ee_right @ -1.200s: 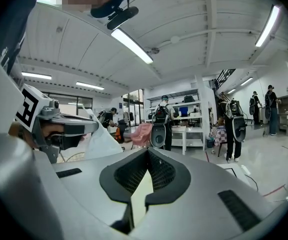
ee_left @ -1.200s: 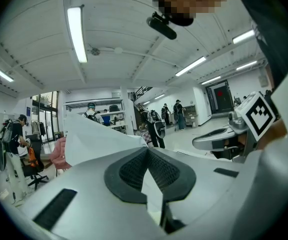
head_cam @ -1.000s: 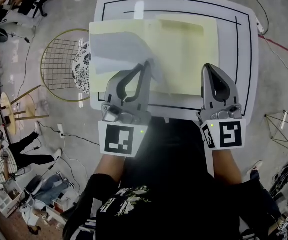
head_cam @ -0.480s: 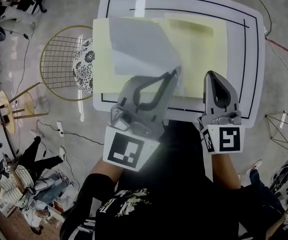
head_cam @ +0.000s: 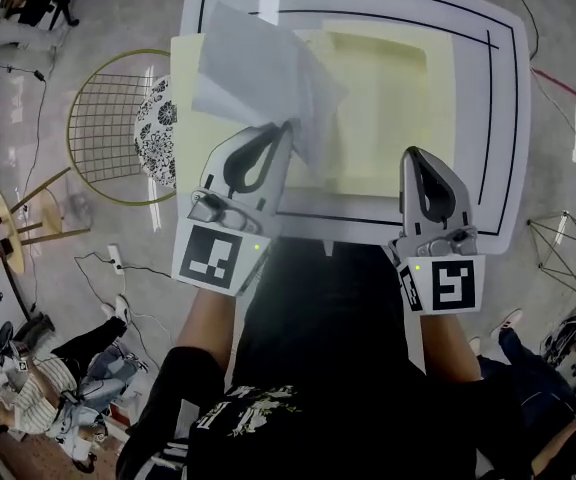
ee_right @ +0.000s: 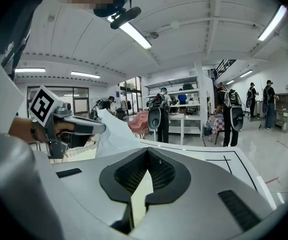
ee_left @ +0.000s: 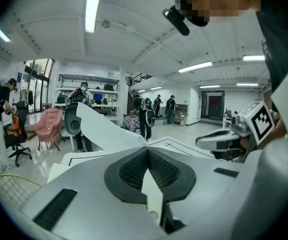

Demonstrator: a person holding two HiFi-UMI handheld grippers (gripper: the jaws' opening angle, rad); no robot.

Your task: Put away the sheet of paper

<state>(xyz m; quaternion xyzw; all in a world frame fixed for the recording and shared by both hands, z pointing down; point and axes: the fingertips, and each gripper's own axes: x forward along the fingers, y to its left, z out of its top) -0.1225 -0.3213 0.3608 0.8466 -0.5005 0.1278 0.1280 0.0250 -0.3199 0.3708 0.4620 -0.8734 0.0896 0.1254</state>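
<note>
My left tool [head_cam: 286, 128], shut on a corner of the thin white sheet of paper [head_cam: 253, 68], holds it lifted over the pale yellow folder [head_cam: 388, 108] on the white tabletop [head_cam: 503, 138]. My right tool [head_cam: 415, 156] is closed and empty. The pick-up looks done to me; stowing the sheet remains.

Head view: steeply down on table [head_cam: 508, 118]. Gripper views: low, near level along jaws, across same table.

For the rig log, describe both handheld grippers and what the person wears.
Left gripper and right gripper: grey moulded bodies tapering to rounded jaws lined with black ribbed pads. Each carries a white cube with black square markers and a small green light. The person wears a black top with white print.
</note>
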